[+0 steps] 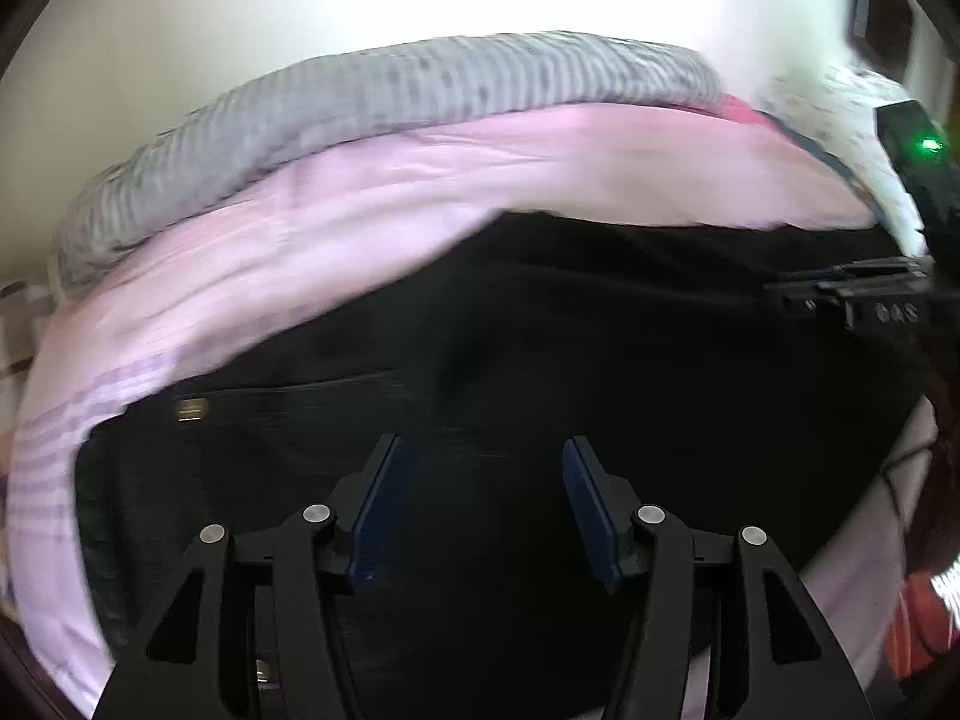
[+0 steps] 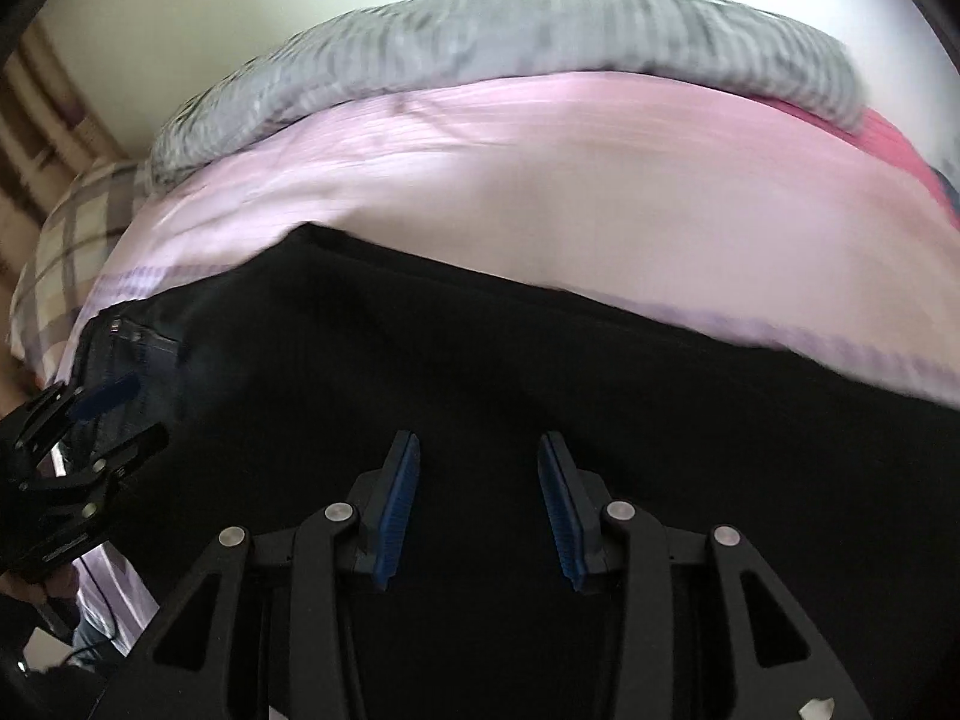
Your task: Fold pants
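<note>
Black pants [image 1: 540, 330] lie spread on a pink bed sheet [image 1: 420, 180]; a back pocket with a small metal tag [image 1: 191, 408] shows at the left. My left gripper [image 1: 485, 450] is open just above the pants, nothing between its blue pads. My right gripper [image 2: 478, 447] is open over the black cloth [image 2: 510, 348] as well, and empty. The right gripper shows at the right edge of the left wrist view [image 1: 864, 294]. The left gripper shows at the left edge of the right wrist view [image 2: 90, 420], near the waistband.
A grey striped blanket [image 1: 390, 96] lies along the far side of the bed [image 2: 540, 36]. A plaid pillow [image 2: 66, 240] is at the far left. A red cloth strip [image 2: 888, 144] and a white speckled fabric [image 1: 840, 102] lie at the far right. A pale wall stands behind.
</note>
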Motion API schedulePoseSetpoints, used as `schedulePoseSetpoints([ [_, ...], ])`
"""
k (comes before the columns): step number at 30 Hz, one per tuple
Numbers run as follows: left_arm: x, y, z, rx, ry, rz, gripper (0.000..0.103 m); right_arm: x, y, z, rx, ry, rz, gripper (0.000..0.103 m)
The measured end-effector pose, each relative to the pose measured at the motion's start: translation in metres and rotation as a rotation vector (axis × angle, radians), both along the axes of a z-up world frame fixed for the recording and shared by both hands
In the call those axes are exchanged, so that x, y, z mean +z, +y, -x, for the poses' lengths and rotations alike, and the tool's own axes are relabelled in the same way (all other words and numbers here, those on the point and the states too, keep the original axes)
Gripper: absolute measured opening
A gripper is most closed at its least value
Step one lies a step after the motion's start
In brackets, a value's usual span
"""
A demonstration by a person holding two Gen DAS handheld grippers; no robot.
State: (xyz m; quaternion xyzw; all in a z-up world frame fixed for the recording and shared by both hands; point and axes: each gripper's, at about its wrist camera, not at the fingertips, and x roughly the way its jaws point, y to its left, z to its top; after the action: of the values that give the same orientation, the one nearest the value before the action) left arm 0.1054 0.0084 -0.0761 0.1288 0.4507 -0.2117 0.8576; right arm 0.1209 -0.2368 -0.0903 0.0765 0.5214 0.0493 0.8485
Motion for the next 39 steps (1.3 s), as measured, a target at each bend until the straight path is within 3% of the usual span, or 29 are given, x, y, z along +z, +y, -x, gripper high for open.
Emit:
schedulePoseSetpoints([
  [4, -0.009, -0.027, 0.010, -0.076, 0.018, -0.004, 0.057, 0.001, -0.061, 0.033, -0.130, 0.005, 0.017, 0.036],
  [6, -0.017, -0.032, 0.010, -0.090, 0.028, -0.033, 0.060, 0.002, -0.088, 0.048, -0.196, 0.019, 0.054, 0.040],
  [7, -0.020, -0.030, 0.010, -0.086, 0.004, -0.037, 0.069, 0.001, -0.104, 0.057, -0.241, 0.029, 0.099, 0.040],
  [10, -0.020, -0.018, 0.000, -0.068, 0.049, -0.002, 0.069, 0.003, -0.151, 0.087, -0.342, 0.033, 0.076, 0.038],
  [12, -0.017, -0.020, -0.001, -0.067, 0.062, -0.018, 0.069, 0.003, -0.178, 0.106, -0.423, 0.048, 0.108, 0.041],
  [15, -0.010, -0.032, 0.002, -0.044, 0.057, -0.045, 0.069, 0.007, -0.207, 0.133, -0.503, 0.036, 0.081, 0.041],
  [19, 0.020, -0.063, 0.010, -0.100, -0.010, 0.052, 0.069, 0.017, -0.212, 0.145, -0.538, -0.009, 0.081, 0.042],
  [22, 0.029, -0.108, 0.012, -0.190, -0.026, 0.070, 0.070, 0.012, -0.202, 0.142, -0.492, 0.008, 0.148, 0.041],
  [29, 0.011, -0.194, 0.014, -0.326, -0.042, 0.024, 0.070, 0.002, -0.201, 0.158, -0.459, 0.011, 0.215, 0.040],
  [32, -0.013, -0.201, 0.004, -0.300, -0.008, -0.051, 0.070, 0.006, -0.217, 0.172, -0.495, 0.019, 0.240, 0.040],
  [33, -0.017, -0.198, 0.000, -0.286, -0.001, -0.042, 0.077, 0.008, -0.225, 0.180, -0.527, 0.017, 0.238, 0.041],
  [35, -0.018, -0.189, -0.011, -0.235, 0.004, -0.027, 0.081, 0.013, -0.242, 0.195, -0.583, -0.005, 0.196, 0.042],
  [39, -0.006, -0.178, -0.012, -0.199, 0.017, 0.005, 0.081, 0.014, -0.276, 0.237, -0.682, -0.084, -0.079, 0.044],
])
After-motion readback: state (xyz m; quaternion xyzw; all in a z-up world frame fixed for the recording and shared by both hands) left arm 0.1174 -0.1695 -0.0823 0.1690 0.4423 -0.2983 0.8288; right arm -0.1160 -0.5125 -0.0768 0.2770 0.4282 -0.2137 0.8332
